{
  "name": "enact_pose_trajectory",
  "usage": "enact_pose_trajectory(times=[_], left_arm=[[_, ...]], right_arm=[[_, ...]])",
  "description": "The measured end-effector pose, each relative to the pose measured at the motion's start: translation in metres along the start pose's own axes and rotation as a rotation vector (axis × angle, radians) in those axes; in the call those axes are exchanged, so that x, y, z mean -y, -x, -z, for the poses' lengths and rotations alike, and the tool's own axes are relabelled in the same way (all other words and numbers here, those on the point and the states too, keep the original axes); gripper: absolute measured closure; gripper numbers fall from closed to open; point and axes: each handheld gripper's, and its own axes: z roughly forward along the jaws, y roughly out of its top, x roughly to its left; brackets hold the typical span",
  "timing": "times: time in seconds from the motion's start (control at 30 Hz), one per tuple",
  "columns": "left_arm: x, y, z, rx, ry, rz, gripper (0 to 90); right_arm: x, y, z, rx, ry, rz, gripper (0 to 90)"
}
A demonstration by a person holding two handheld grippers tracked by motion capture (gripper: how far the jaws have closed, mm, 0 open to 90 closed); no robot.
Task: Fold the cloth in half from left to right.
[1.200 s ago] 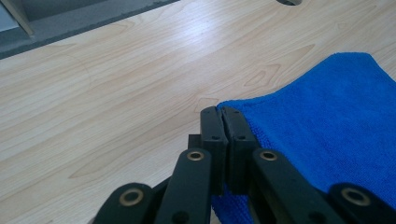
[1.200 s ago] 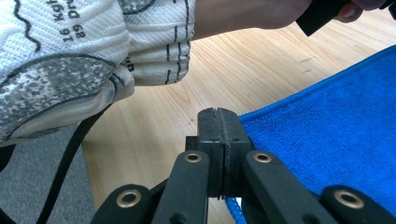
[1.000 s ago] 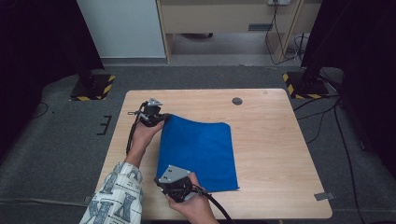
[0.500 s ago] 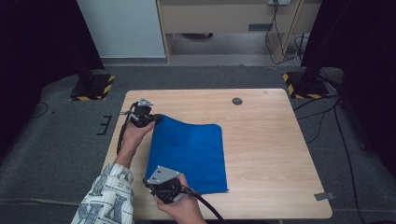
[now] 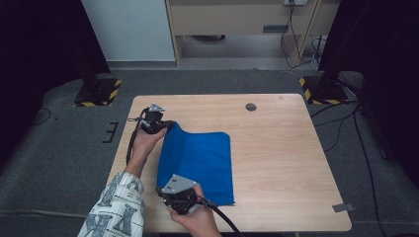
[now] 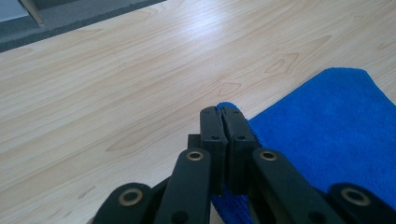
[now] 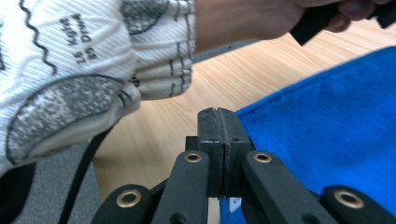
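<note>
Two corners of the blue cloth (image 5: 197,160), left of centre frame, we pinch tight: left gripper (image 5: 165,125) and right gripper (image 5: 170,192) clamped, likely for folding.

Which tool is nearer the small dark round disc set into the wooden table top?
Left. The left tool grips the blue cloth's far corner, a short way across from the small dark round disc. The right tool grips the cloth's near corner, farther off.
</note>
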Motion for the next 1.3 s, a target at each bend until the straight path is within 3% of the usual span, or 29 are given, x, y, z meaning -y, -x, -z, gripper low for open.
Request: enact_pose_trajectory(times=[0.27,0.43,0.8,1.3], left_arm=[[-0.008,0.026,-0.028,0.023,-0.003,0.003,88.0],[-0.015,0.042,-0.04,0.035,-0.001,-0.015,88.0],[-0.024,0.06,-0.05,0.045,-0.002,-0.035,88.0],[-0.029,0.076,-0.065,0.067,-0.013,-0.044,87.8]], right_arm=[[0.023,0.024,0.027,0.062,-0.018,-0.03,89.7],[0.035,0.034,0.038,0.077,-0.041,-0.034,89.7],[0.052,0.036,0.058,0.098,-0.06,-0.012,89.7],[0.057,0.045,0.079,0.122,-0.064,-0.016,89.7]])
